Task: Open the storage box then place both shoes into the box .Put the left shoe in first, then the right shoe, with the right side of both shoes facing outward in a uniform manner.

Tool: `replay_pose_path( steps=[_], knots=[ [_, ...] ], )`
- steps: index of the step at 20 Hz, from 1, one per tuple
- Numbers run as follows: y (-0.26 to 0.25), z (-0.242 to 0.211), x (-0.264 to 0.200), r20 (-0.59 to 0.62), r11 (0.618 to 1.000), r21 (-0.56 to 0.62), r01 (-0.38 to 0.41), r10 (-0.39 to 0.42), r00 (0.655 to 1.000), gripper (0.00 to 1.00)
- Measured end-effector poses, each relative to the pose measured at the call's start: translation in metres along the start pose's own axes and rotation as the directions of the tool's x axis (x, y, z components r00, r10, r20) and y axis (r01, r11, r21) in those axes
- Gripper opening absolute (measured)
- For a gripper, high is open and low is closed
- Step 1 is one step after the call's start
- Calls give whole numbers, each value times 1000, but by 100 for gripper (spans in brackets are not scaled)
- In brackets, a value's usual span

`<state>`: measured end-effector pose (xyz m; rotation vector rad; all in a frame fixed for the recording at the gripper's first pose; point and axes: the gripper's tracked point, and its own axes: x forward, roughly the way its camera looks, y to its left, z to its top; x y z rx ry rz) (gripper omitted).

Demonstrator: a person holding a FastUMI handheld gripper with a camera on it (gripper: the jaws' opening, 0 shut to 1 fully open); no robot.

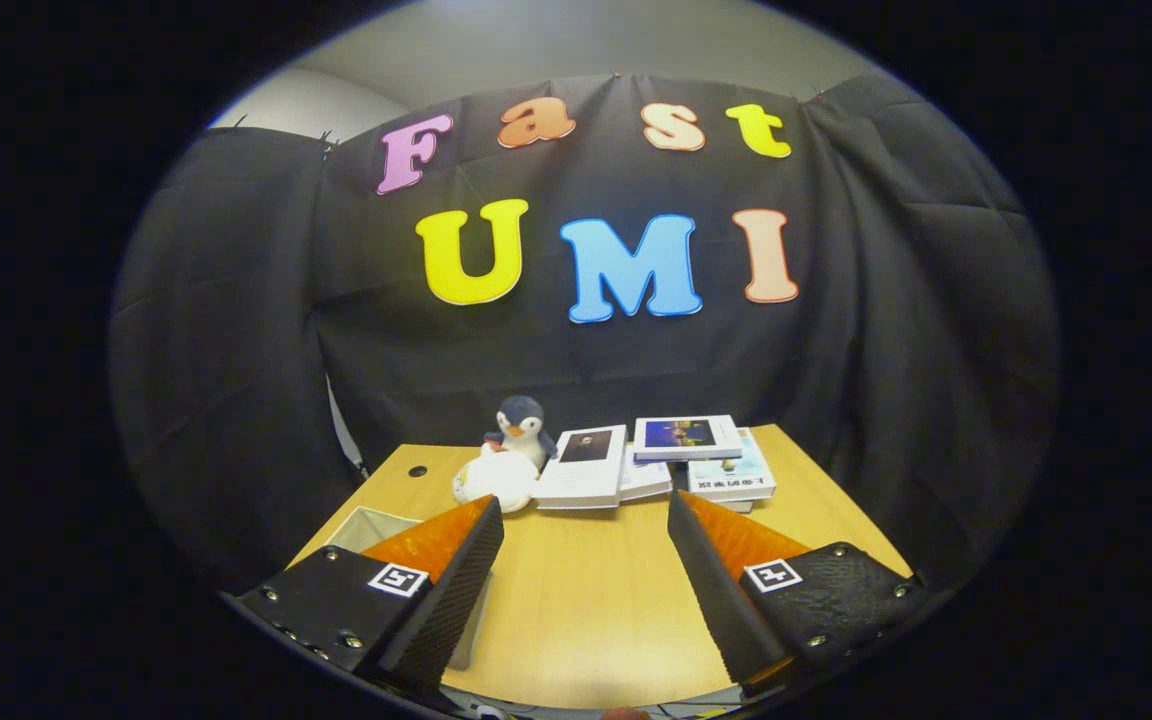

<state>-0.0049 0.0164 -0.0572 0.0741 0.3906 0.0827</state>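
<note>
Wooden desk (586, 590) against black cloth, gripper (586, 520) raised above it.
Its fingers spread wide, holding nothing; a box (361, 527) sits beside the left finger. Far off lie a plush penguin (521, 425), a white toy (494, 480) and books (656, 460).

A light wooden table (586, 590) stands before the black cloth wall. At its far edge sits a small grey-and-white plush penguin (522, 427), touching a white rounded soft toy (494, 483). Beside them lie several white-covered books (658, 462), partly overlapping.
</note>
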Motion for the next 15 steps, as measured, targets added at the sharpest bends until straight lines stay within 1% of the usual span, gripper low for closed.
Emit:
replay_pose_path(
  steps=[5, 6, 8, 10, 15],
  knots=[
    [-53, 16, -12, 120, 997, -31, 68, -63, 991, 99],
    [-69, 26, -16, 141, 996, -40, 78, -72, 987, 99],
    [-83, 29, -18, 172, 993, -62, 99, -87, 981, 99],
    [-90, 30, -19, 197, 990, -87, 107, -88, 976, 99],
    [-93, 39, -17, 256, 990, -110, 93, -62, 965, 99]
  ],
)
